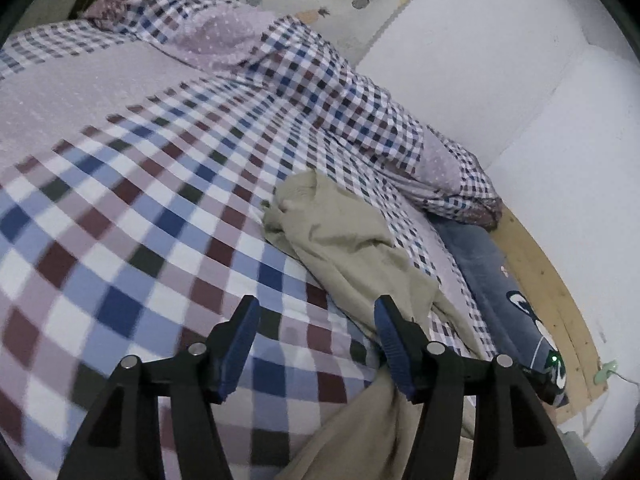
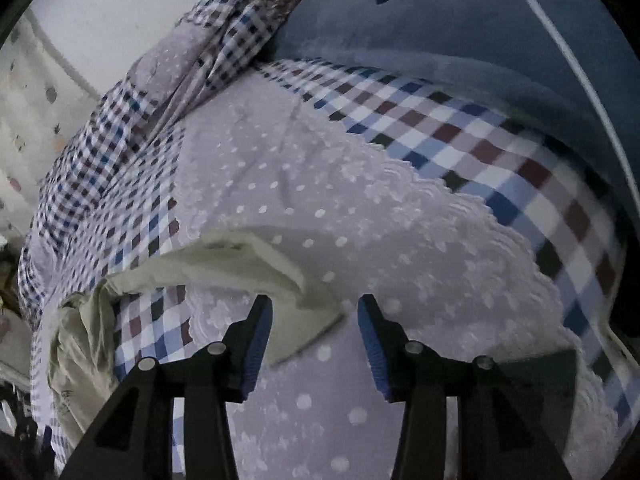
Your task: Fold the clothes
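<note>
Lying crumpled on the checked bedspread point(image 1: 120, 240), the beige garment point(image 1: 340, 248) was seen just beside the blue pillow point(image 1: 492, 280). The left gripper point(image 1: 316, 344) was held wide over the bedspread, nothing clamped. The right gripper point(image 2: 316, 340) was likewise spread wide, one garment end point(image 2: 304, 328) lying between its fingers.

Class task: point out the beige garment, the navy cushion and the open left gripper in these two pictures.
beige garment point(image 1: 340, 240): left wrist view, on its crumpled middle.
navy cushion point(image 2: 460, 28): right wrist view, on its plain top face.
left gripper point(image 1: 316, 312): left wrist view, midway between its open fingertips.
</note>
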`<state>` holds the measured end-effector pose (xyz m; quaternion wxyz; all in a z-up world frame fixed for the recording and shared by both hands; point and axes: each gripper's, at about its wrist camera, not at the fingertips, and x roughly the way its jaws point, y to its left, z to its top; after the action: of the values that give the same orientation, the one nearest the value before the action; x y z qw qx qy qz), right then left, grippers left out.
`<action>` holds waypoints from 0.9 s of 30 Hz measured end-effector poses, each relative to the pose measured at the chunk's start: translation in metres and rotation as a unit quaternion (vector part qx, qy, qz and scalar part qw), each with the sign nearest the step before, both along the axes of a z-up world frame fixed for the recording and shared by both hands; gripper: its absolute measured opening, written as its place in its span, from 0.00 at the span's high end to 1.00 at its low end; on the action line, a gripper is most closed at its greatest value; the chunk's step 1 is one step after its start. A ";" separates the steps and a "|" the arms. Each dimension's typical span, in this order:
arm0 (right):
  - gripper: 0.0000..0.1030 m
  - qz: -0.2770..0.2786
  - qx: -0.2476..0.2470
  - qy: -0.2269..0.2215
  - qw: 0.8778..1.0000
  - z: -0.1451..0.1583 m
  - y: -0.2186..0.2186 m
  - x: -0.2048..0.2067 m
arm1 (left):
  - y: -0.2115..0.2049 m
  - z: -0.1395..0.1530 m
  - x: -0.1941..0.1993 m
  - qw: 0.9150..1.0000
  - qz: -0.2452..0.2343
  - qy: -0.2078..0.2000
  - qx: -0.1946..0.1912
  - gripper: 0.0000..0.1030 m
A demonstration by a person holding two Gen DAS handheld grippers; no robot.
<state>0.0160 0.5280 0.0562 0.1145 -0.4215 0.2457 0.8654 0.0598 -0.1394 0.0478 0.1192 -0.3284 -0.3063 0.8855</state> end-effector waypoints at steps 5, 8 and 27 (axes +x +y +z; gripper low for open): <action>0.92 0.051 0.059 -0.030 0.997 -0.013 -0.022 -0.024 | 0.011 -0.010 -0.011 1.000 -0.012 -0.018 -0.001 0.39; 0.93 0.062 0.150 -0.006 0.987 0.013 -0.033 -0.028 | 0.011 -0.012 -0.013 1.000 -0.016 -0.018 -0.005 0.39; 0.76 0.081 0.203 -0.005 0.976 0.029 -0.005 0.076 | 0.009 -0.014 -0.008 1.000 -0.007 -0.021 -0.008 0.39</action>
<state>0.0918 0.5232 0.0851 0.1280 -0.4122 0.0296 0.9016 0.0513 -0.1306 0.0339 0.1165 -0.3497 -0.2997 0.8800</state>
